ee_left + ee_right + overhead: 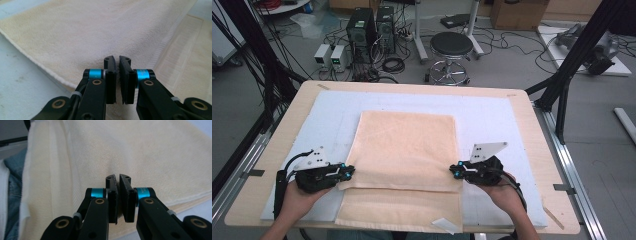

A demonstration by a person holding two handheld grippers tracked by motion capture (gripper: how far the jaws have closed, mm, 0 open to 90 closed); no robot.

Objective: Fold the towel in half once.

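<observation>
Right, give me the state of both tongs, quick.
Left tongs: shut on the towel, at its folded edge.
Right tongs: shut on the towel too.

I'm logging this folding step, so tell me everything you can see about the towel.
The towel is pale peach terry cloth with a ribbed woven band near its hem. It lies flat on the blue-white mat, folded so the top layer stops short of the near edge, leaving a strip of the lower layer showing. The left gripper and right gripper each pinch a near corner of the top layer, jaws shut on the cloth.
</observation>
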